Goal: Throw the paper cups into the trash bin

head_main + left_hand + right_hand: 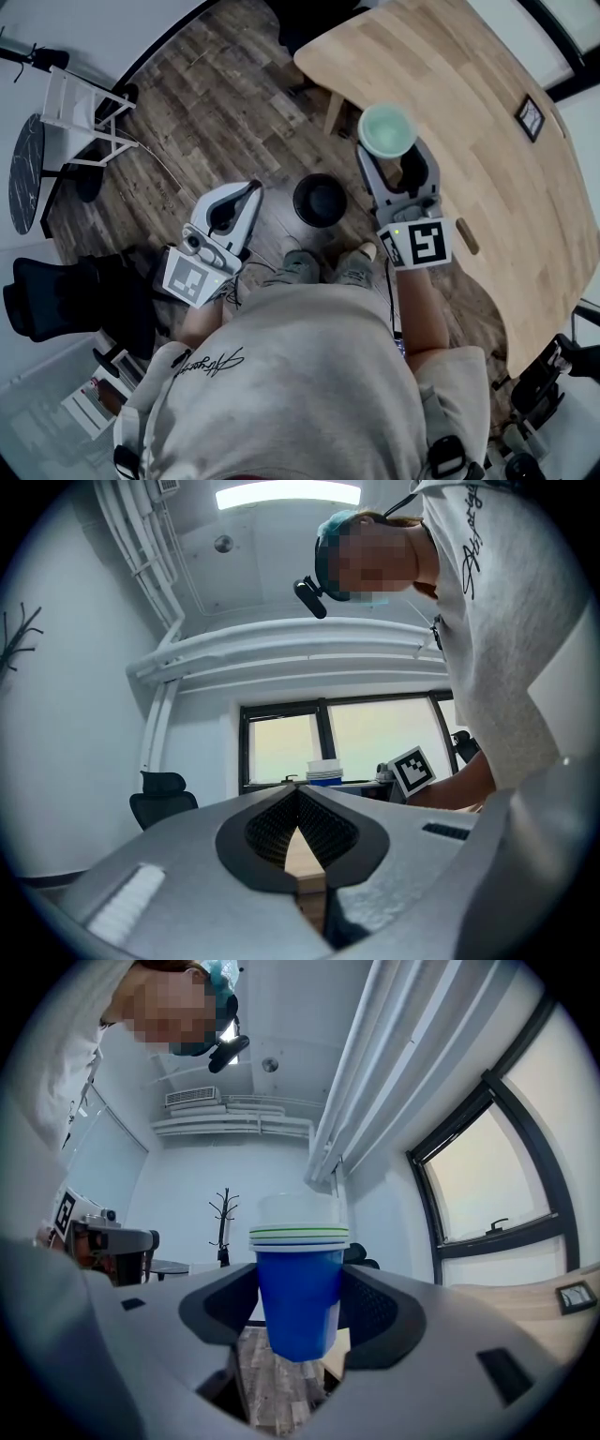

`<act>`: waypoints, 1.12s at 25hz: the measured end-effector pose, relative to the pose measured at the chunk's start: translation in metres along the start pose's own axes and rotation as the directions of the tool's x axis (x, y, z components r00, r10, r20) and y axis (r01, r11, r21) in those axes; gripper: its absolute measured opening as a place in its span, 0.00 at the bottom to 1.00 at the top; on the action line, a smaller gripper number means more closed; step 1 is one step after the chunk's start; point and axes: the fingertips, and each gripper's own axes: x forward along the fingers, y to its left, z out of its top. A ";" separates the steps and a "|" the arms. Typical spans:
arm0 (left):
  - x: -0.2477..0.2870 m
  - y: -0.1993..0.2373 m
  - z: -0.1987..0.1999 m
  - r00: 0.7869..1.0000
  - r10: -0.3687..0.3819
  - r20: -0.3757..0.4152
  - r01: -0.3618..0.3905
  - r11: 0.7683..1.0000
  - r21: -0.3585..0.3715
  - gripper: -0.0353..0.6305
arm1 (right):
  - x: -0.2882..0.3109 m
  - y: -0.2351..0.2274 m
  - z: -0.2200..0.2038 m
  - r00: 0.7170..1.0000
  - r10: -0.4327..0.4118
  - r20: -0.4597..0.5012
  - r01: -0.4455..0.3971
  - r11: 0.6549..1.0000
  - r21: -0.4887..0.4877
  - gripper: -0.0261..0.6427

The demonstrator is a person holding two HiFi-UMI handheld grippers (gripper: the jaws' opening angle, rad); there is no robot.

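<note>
Over the dark plank floor (216,103), the right gripper (392,152) holds a stack of paper cups (387,129) upright, its jaws pressed against the blue sides of the outermost cup (298,1297). The stack hangs at the rounded edge of a light wooden table (469,141), up and to the right of the black trash bin (320,199), which stands on the floor just ahead of the person's shoes (323,267). The left gripper (246,194) sits left of the bin, its jaw tips together with nothing between them. A small dark frame (531,114) lies on the table. White walls, a dark-framed window (487,1194), a coat stand (225,1218) and a black office chair (161,799) surround the spot.
</note>
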 end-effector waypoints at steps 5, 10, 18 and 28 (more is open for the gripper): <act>-0.007 0.005 -0.007 1.000 0.017 -0.008 -0.017 1.000 -0.017 0.06 | 0.008 0.012 -0.009 0.999 0.033 -0.016 -0.033 0.999 0.011 0.45; -0.009 0.009 -0.019 1.000 0.027 -0.017 -0.027 0.999 -0.029 0.06 | 0.018 0.021 -0.024 0.997 0.065 -0.028 -0.064 0.998 0.021 0.45; -0.012 0.013 -0.042 0.998 0.058 -0.032 -0.060 0.996 -0.062 0.06 | 0.034 0.040 -0.064 0.988 0.136 -0.070 -0.132 0.989 0.060 0.45; -0.023 0.016 -0.082 0.991 0.111 -0.076 -0.118 0.988 -0.095 0.06 | 0.043 0.065 -0.116 0.967 0.229 -0.108 -0.217 0.970 0.110 0.45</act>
